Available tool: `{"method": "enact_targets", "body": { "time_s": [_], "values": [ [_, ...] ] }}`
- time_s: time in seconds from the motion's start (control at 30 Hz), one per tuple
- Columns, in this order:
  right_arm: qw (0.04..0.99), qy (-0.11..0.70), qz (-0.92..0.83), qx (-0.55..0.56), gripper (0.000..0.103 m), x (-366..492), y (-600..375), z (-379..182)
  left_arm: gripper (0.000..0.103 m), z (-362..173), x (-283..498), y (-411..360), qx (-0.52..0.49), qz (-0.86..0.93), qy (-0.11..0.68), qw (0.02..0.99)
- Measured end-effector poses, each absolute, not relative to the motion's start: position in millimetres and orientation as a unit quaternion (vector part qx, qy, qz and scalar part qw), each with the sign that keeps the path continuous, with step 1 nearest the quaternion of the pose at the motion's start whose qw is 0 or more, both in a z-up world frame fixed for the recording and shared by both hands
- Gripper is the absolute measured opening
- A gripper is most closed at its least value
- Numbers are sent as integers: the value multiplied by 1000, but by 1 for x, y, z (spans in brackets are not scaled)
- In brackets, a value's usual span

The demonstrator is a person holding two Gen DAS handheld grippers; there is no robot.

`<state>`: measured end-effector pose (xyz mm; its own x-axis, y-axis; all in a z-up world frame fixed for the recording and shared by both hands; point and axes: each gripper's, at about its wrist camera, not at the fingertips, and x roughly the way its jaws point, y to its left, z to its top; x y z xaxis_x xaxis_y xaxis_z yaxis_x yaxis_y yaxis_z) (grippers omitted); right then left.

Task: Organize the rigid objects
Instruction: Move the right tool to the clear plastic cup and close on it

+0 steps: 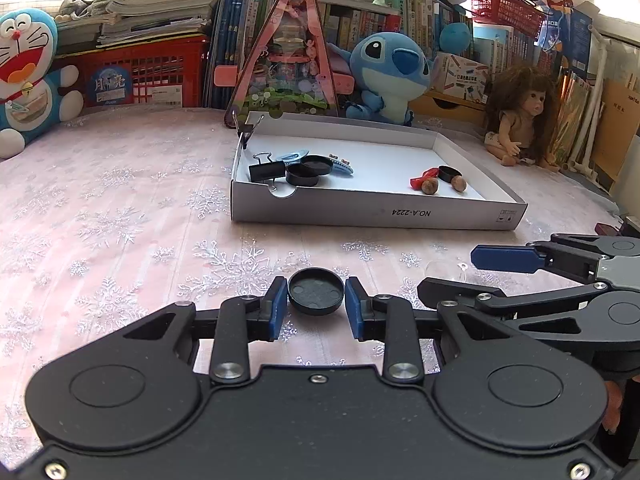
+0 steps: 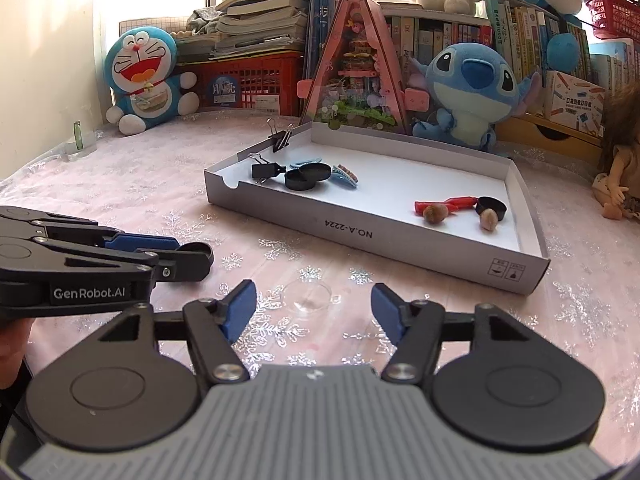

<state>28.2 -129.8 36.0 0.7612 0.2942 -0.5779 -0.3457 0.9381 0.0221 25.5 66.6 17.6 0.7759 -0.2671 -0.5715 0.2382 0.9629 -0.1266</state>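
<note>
Left gripper [image 1: 316, 306] has a black round lid [image 1: 316, 291] sitting between its blue pads [image 1: 277, 309], both pads right at the lid's rim, narrow gap, contact looks made on both sides though I cannot tell how firmly; lid is on the pink snowflake tablecloth [image 1: 120, 216], near side, well short of the white cardboard tray [image 1: 376, 216]. Right gripper [image 2: 313, 307] is spread wide, nothing between the fingers but a small clear glass dish [image 2: 307, 297] lying on the cloth just ahead, pads apart from it on both sides. In the right wrist view the left gripper comes in from the left with the lid's edge poking out at its tip. Tray sits farther back, marked NO.A-2224 on its near wall. Inside, left end: black binder clip [image 1: 266, 170], two stacked black lids [image 1: 308, 170], a blue hair clip [image 1: 340, 166] touching them; another binder clip [image 1: 248, 130] clamped on the far left corner wall. Right end: red piece [image 2: 444, 205], two brown nuts [image 2: 436, 213], one more black lid [image 2: 493, 206], all bunched close. Tray's near wall stands between both grippers and the tray floor. Far back: Doraemon plush [image 1: 26, 80], Stitch plush [image 1: 390, 76], doll [image 1: 520, 116], pink triangular dollhouse [image 1: 288, 52].
</note>
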Motion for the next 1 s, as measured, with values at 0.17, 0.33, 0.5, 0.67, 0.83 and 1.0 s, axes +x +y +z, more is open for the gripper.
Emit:
{"method": "enact_targets", "body": {
  "time_s": [0.17, 0.33, 0.5, 0.67, 0.83, 1.0],
  "values": [
    [937, 302, 166, -48, 55, 27, -125, 35, 29, 19, 26, 65, -26, -135, 303, 943],
    [940, 304, 147, -46, 47, 26, -122, 34, 29, 20, 25, 62, -25, -133, 298, 945],
    [944, 299, 130, -44, 43, 24, -121, 35, 29, 21, 25, 59, -26, -133, 293, 946],
    [947, 298, 117, -33, 41, 23, -119, 35, 29, 21, 25, 56, -27, -132, 291, 947],
    [947, 300, 109, -20, 40, 24, -116, 33, 29, 21, 25, 56, -29, -127, 291, 948],
    [948, 299, 105, -15, 40, 24, -116, 33, 29, 21, 26, 55, -29, -126, 291, 948]
  ]
}}
